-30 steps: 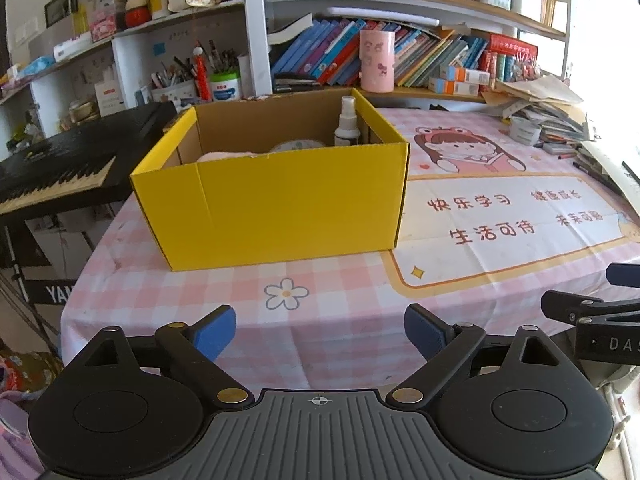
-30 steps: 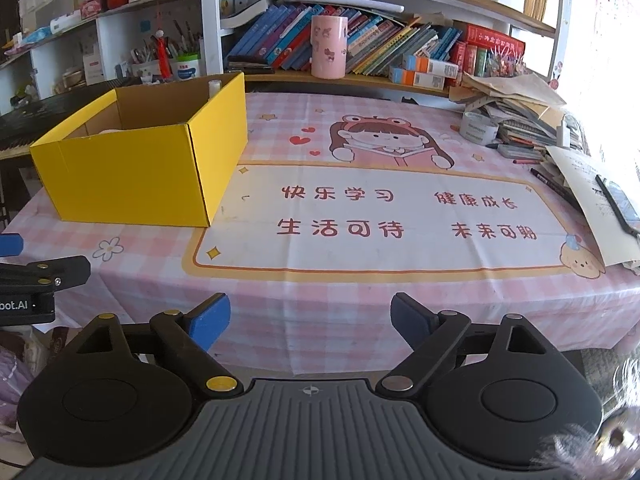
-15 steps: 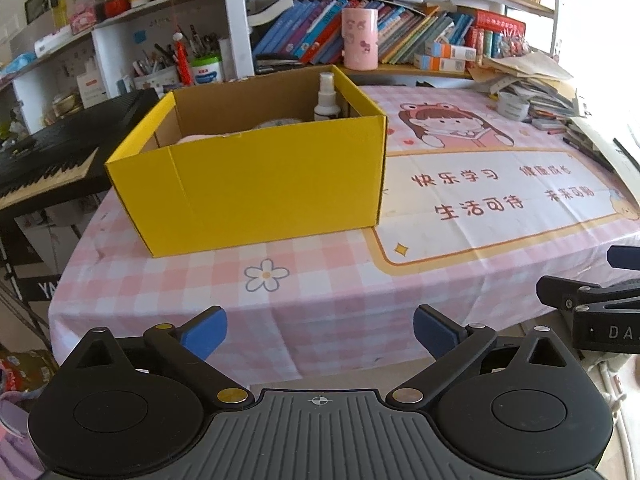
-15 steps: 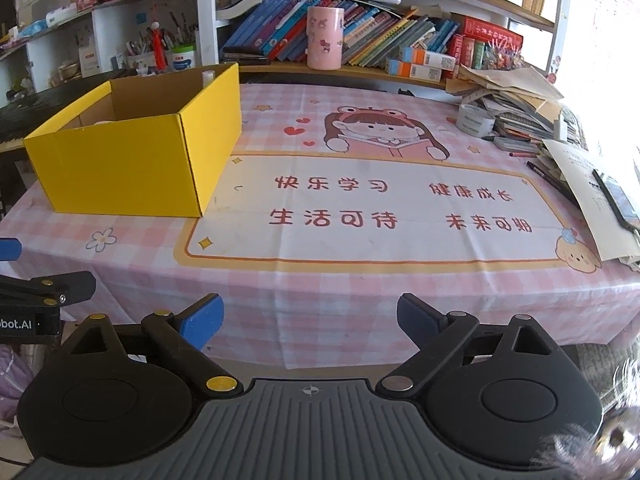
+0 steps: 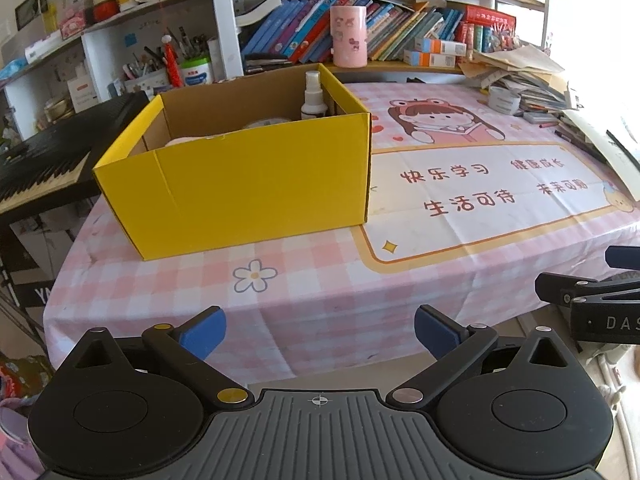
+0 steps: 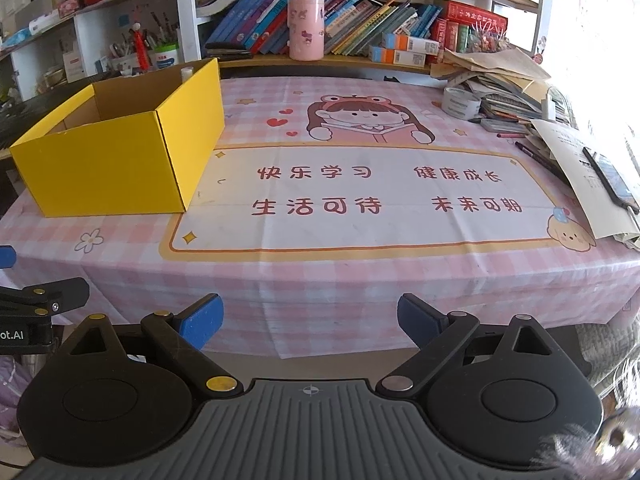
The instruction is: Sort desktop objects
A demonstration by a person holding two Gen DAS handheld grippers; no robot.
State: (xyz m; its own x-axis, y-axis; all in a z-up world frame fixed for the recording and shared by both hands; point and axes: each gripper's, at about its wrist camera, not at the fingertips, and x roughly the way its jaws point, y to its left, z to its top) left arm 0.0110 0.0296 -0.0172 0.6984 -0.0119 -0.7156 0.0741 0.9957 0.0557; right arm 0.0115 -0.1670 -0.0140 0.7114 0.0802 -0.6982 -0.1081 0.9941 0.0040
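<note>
a: where are the grippers?
b: both hang off the near edge of the table (image 6: 360,280), over its pink checked cloth. the left gripper (image 5: 320,330) has its jaws wide apart with nothing between them; they have just been opening. the right gripper (image 6: 310,320) is the same, jaws spread and empty, just opened wider too.

a: and the box?
b: the yellow box (image 5: 256,184) sits on the left part of the table, open on top. a spray bottle (image 5: 313,96) stands upright in its far right corner, and something pale and round lies low inside, hard to make out.

a: anything else on the table?
b: a tape roll (image 6: 461,103) at the far right, beside a heap of papers (image 6: 504,80). a pink cup (image 6: 306,29) stands on the shelf behind.
</note>
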